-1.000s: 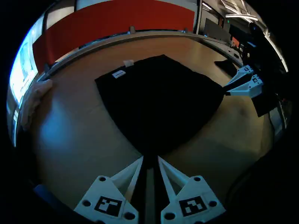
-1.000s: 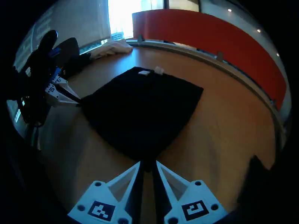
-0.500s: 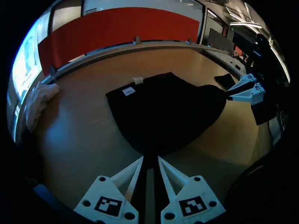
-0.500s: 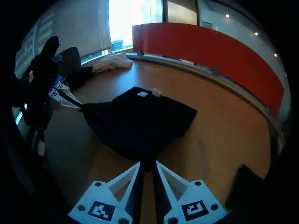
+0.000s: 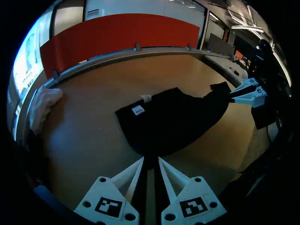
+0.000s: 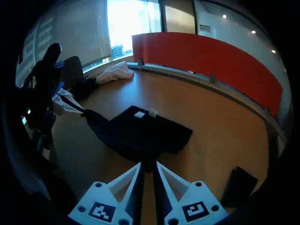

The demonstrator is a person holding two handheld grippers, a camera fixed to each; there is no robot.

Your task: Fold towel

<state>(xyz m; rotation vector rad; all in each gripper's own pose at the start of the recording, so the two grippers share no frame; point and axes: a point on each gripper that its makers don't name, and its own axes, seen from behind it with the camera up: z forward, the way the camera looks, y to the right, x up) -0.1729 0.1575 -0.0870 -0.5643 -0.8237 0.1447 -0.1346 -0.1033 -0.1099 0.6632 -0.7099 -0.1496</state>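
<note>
Holding a black towel (image 5: 176, 120) up by its two near corners, with the far edge, the one bearing a small white label (image 5: 138, 110), resting flat on the worktop (image 5: 86, 135) and the cloth sagging in between. Looks like the carry-over stage of a first fold: near corners raised so as to be laid across toward the labelled edge, far edge left down as an anchor. Pinches one corner in the left tongs (image 5: 151, 160), closed almost to touching with dark fabric wedged between the tips. Grips the other corner the same way in the right tongs (image 6: 149, 165), narrowed to a slit around the cloth; in the left gripper view, reaches in from the right side with the towel drawn up to a peak at the tips. Holds the two well apart, probably to tension the leading edge and stop it bunching before landing. Further out: a crumpled white cloth (image 5: 43, 105) near the worktop's rim, well clear of the towel, a small dark object (image 6: 238, 185) on the bare wood, and a red partition (image 5: 120, 33) along the far side. Needs level travel of both corners; otherwise risks a skewed fold.
</note>
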